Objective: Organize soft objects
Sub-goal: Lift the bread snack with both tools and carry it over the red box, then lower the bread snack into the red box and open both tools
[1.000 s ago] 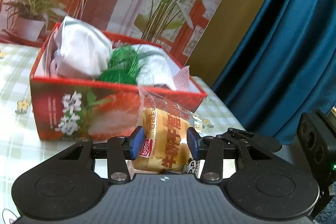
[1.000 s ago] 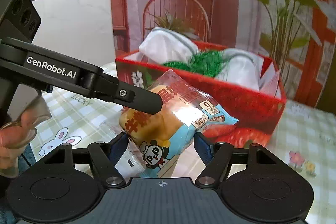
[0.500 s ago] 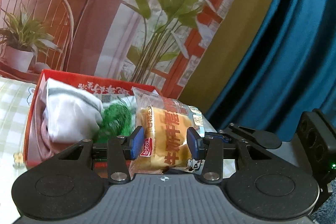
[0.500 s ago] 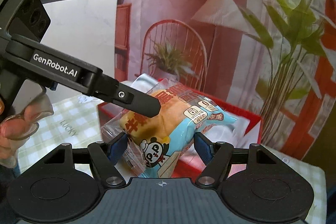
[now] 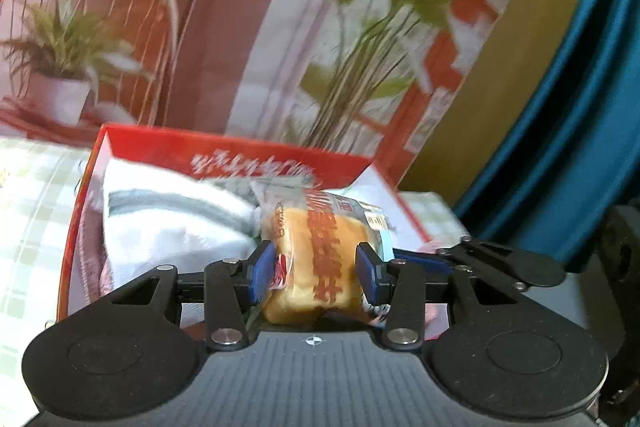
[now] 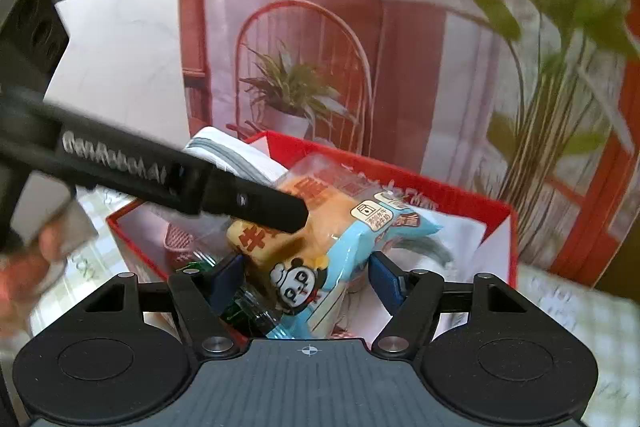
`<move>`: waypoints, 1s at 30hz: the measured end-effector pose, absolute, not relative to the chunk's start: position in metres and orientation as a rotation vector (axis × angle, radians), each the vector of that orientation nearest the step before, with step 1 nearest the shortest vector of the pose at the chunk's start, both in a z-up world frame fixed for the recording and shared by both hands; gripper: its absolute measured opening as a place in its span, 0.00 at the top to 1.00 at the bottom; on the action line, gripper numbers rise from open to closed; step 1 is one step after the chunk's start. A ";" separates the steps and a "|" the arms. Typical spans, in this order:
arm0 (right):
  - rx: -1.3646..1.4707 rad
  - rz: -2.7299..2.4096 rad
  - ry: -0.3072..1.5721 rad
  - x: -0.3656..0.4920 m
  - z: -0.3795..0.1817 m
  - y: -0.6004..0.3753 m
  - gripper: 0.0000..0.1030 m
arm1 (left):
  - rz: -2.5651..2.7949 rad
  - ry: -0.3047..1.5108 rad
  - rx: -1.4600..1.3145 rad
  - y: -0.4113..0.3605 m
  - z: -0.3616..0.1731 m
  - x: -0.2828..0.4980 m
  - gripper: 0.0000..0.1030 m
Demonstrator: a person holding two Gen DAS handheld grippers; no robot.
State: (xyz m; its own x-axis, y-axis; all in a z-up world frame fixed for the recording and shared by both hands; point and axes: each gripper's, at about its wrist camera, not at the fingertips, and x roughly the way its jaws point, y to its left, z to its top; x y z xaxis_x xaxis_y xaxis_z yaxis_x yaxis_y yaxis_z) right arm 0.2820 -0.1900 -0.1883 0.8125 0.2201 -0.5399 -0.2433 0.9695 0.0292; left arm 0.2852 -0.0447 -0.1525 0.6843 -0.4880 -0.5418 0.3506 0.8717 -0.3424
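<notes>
Both the left gripper (image 5: pixel 316 273) and right gripper (image 6: pixel 306 277) have jaws part-open, clamping the bread packet (image 5: pixel 320 251).

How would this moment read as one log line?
left gripper: shut on bread packet | right gripper: also on it | packet over red box

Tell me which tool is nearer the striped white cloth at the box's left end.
Left. The left tool, gripping the bread packet, sits right beside the cloth; the right tool grips the packet's far side.
</notes>
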 end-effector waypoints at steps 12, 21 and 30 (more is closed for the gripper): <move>0.180 0.104 0.675 0.301 -0.212 -0.218 0.53 | -0.376 0.737 -0.168 -0.028 -0.165 0.298 0.55; 0.150 0.061 0.759 0.304 -0.221 -0.209 0.53 | -0.358 0.731 -0.110 -0.032 -0.163 0.293 0.49; 0.121 0.006 0.721 0.284 -0.207 -0.218 0.45 | -0.338 0.635 -0.020 -0.037 -0.142 0.271 0.07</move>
